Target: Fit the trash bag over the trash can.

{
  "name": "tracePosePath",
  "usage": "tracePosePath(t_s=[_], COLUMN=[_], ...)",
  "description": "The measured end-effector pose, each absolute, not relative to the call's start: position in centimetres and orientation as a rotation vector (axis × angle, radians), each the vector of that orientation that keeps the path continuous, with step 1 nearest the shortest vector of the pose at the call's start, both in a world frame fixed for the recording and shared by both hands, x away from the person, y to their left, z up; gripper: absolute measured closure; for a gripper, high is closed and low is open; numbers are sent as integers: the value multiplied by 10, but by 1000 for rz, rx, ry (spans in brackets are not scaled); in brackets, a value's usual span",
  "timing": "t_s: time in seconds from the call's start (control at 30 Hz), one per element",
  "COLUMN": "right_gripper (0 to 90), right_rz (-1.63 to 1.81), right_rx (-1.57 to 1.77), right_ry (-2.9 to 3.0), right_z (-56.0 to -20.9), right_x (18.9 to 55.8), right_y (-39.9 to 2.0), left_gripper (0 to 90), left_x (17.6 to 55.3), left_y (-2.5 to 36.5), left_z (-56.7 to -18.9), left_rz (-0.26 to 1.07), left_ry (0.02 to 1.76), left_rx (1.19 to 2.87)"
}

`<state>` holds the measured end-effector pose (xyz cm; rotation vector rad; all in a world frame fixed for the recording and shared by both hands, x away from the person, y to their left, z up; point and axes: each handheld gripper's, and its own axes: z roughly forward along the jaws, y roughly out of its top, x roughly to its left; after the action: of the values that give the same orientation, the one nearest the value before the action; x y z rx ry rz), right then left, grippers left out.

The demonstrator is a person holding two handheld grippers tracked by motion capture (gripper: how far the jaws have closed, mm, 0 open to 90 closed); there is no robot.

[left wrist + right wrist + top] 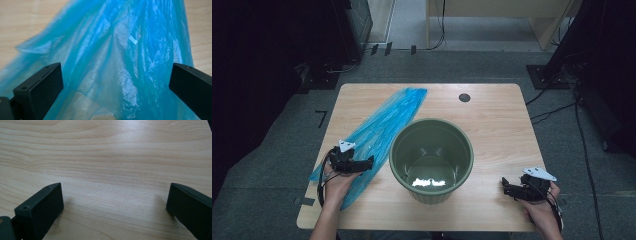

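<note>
Two black jaws stand wide apart low in the left gripper view, and between them spreads one blue plastic bag (117,62), thin, see-through, crinkled and glossy, with nothing pinched. It lies flat on the bench (497,125), a long strip running from the near left edge diagonally up toward the far side, just left of the bin. From above, the left gripper (371,162) hovers over the bag's near end, pointing right toward the bin, with the jaws spread. One round bin (431,159) sits mid-bench, dull olive green, ribbed around its rim, tapering down to a shiny bottom that catches the light. Over on the near right, the right gripper (504,185) rests low above bare wood, well apart from the bin, its jaws spread wide too and gripping nothing. That bench is a pale wood-grain top with rounded corners and one dark round hole (464,97) near its far edge.
</note>
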<state>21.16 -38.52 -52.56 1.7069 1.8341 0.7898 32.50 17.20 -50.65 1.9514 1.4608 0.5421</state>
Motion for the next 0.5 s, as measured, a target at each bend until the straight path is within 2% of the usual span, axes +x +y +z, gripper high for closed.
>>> tracePosePath(t_s=[0.1, 0.33, 0.47, 0.5], right_gripper=[6, 6, 6, 6], right_rz=[790, 789, 789, 789], right_rx=[1708, 1707, 1708, 1709], right_ry=[1834, 1833, 1833, 1832], right_z=[-526, -526, -526, -526], right_x=[212, 212, 212, 212], right_y=[-385, -385, -385, -385], left_gripper=[0, 6, 215, 326], left_x=[327, 323, 318, 316], left_y=[172, 164, 165, 166], left_z=[-512, -514, -511, -510], left_rz=[503, 567, 582, 593], left_ry=[1477, 1467, 1442, 1433], left_rx=[1979, 2013, 1992, 1969])
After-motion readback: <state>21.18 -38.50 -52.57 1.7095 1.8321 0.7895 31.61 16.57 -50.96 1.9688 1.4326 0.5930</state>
